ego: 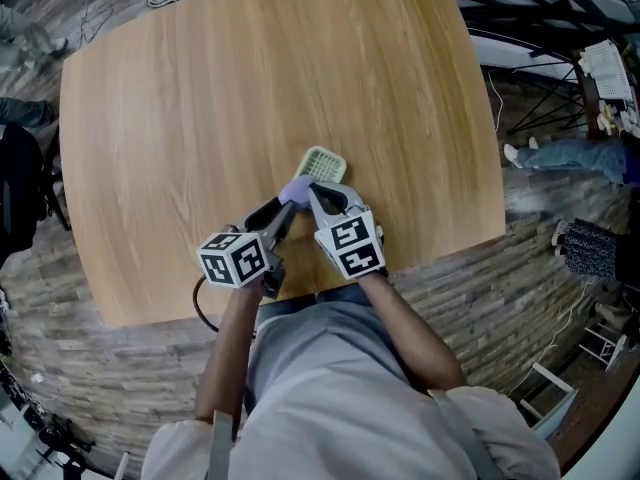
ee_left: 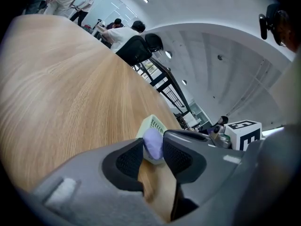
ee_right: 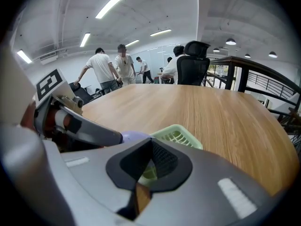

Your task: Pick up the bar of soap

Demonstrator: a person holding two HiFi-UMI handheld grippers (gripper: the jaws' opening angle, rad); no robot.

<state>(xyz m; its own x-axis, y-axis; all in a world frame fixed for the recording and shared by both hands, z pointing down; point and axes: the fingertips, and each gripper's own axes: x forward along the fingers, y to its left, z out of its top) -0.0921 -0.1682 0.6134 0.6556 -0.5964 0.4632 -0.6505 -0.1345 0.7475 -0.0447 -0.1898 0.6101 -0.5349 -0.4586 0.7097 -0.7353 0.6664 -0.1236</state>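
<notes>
The bar of soap (ee_left: 153, 142) is a small, pale lilac lump with rounded corners and a smooth, matte face, no print or stamp on it that I can make out. It sits at the near end of a light green soap dish (ego: 323, 163), a little plastic tray with a raised rim and a slotted floor. The dish lies on the bare wooden table (ego: 250, 88), toward the near edge just in front of me. From my left claw (ee_left: 153, 150) I see the bar standing on its narrow side, taller than it is wide. Its lower part is against the dish's near wall, and the dish itself looks tipped up behind it. My left claw's two black pads stand apart with the soap right between them. The bar fills nearly the whole gap, and I can't see either pad pressing into it, so I count that claw as open around the soap rather than gripping it. My right claw (ee_right: 151, 149) comes in from the other side, its tip just beside the left one's. Its pads meet at the tips, and the green of the dish shows in the narrow slit below them, so it reads as pinched onto the dish's near rim. From that view only the top curve of the lilac bar peeks out past the left claw's finger.
</notes>
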